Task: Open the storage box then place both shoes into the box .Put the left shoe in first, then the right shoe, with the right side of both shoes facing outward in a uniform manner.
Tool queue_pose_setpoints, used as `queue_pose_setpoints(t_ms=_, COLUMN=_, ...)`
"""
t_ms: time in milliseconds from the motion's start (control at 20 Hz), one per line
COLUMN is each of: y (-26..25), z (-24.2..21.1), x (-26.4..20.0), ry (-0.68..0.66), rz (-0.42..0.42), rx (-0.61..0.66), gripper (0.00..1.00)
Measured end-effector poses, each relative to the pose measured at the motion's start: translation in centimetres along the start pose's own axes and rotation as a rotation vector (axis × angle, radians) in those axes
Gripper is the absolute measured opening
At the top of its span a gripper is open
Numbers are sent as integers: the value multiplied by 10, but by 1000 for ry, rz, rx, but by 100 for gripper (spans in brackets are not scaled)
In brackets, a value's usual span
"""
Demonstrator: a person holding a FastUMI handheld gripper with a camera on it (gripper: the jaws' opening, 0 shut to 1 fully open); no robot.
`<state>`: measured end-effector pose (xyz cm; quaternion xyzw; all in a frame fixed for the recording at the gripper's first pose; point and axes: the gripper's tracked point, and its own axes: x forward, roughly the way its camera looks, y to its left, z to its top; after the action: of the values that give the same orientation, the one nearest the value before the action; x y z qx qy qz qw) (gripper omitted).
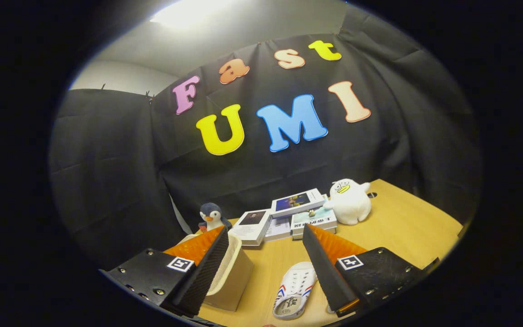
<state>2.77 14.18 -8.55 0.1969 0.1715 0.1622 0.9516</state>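
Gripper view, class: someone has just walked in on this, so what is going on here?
A person is holding a hand-held tool above a wooden table, its fingers spread wide with nothing between them. A white shoe lies on the table in the gap, close to the right finger. A beige storage box stands beside the left finger. Beyond the fingers sit a stack of books, a toy penguin and a white plush duck. The shoe is not in the box yet.

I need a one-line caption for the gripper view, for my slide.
Open gripper above a wooden table, white shoe between its fingers, beige storage box at the left finger, books and plush toys beyond.
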Motion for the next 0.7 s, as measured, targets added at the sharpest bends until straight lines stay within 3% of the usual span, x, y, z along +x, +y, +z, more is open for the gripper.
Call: queue_pose_setpoints(t_ms=700, y=44, z=-92, x=27, ry=295, rz=147, rx=326, gripper=99)
